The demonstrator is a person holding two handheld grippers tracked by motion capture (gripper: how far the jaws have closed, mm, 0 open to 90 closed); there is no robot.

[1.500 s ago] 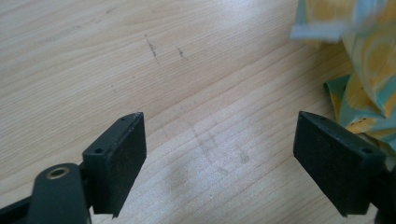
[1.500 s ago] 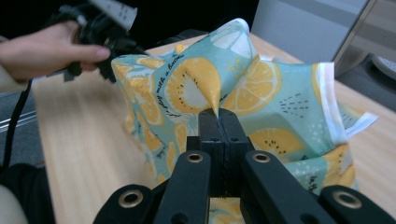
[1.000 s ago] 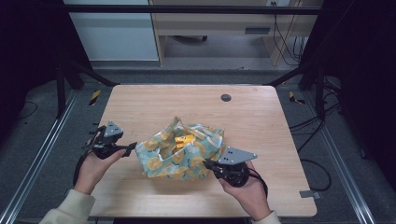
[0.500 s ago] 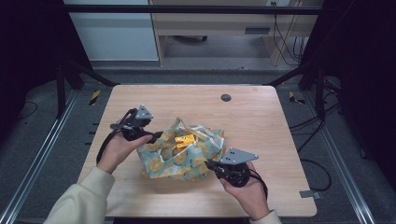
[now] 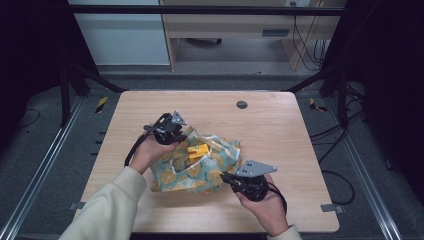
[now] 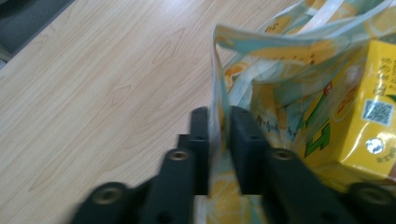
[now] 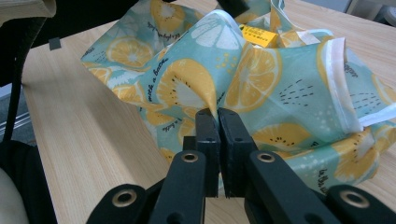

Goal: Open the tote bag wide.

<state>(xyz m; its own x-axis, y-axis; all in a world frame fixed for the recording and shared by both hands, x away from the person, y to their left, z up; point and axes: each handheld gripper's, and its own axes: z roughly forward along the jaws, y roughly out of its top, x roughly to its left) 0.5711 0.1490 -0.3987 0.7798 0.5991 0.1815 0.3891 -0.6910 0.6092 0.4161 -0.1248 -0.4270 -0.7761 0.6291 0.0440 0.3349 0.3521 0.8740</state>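
Since a moment ago, the left tongs (image 5: 175,134) have come in from the 9 o'clock side of the light wooden desk (image 5: 280,130) and now reach the soft teal cloth bag with a yellow lemon-slice print (image 5: 212,167). They pinch the bag's thin white-edged rim at about 10 o'clock, with one jaw inside and one outside, as the left gripper view shows (image 6: 219,126). The right tongs (image 5: 231,179) have kept their place at about 5 o'clock and are pressed together on a fold of the cloth (image 7: 217,121). The bag sits near the middle of the desk. A yellow cardboard drink carton with green letters (image 5: 198,151) pokes out of the bag's mouth. Holding the rim on two sides likely keeps the floppy mouth wide, so the carton can go in or come out without snagging.
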